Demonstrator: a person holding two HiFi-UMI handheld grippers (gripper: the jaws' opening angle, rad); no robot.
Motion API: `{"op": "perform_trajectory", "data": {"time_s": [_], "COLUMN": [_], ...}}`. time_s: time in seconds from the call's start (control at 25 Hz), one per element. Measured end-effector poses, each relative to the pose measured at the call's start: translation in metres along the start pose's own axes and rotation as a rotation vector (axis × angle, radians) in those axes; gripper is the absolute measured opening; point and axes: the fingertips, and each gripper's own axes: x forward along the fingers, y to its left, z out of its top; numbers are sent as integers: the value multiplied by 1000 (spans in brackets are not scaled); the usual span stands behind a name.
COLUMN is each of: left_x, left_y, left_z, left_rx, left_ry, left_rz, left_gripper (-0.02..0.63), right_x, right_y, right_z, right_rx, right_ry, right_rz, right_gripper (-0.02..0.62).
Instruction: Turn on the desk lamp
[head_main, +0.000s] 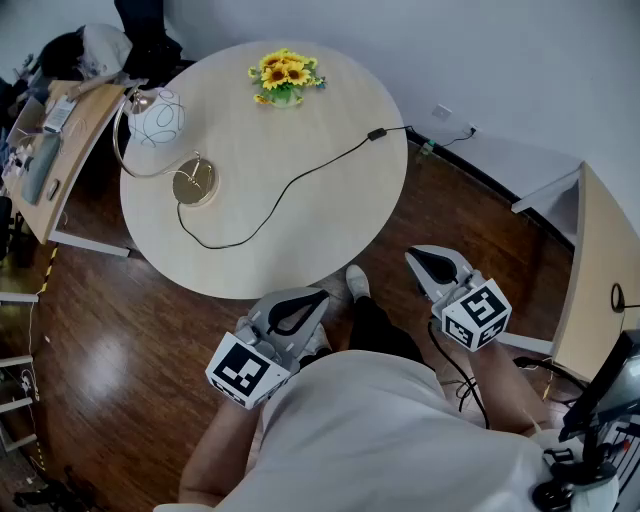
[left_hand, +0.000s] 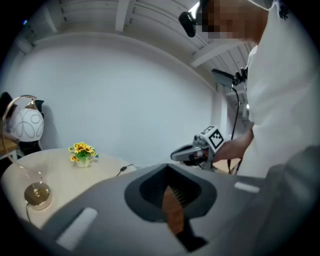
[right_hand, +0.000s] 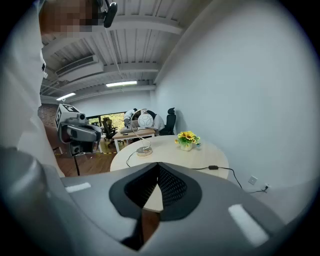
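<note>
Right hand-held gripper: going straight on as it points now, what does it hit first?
Probably the near edge of the round table, seen past the right hand-held gripper, jaws shut and empty; nothing stands before it. Height is unclear: it might pass over the top, between desk lamp and flowers.

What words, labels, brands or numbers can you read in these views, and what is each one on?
None: no readable text in any view.
On the left gripper and right gripper: black-and-white square marker patterns only, no letters or digits.
On the desk lamp and its cord switch: no print visible.
Items on the side desk: too small to read.
</note>
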Motion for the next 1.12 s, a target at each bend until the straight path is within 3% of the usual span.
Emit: {"op": "perform_trajectory", "data": {"time_s": [0.6, 0.88, 1.12], "left_x": [69, 90, 101], "left_y": [118, 139, 159], "left_z": [57, 56, 55], "left_rx": [-63, -83, -118], "left_ry": [-36, -3, 6], "left_rz": [258, 337, 397], "left_gripper": [18, 18, 18], "right_x": [194, 253, 297], "right_y": [-216, -284, -317], "right_z": [-29, -70, -103], "right_rx": [-129, -168, -207], "right_ry": [264, 418, 547], "right_rz": [79, 100, 131], "right_gripper": [3, 3, 3]}}
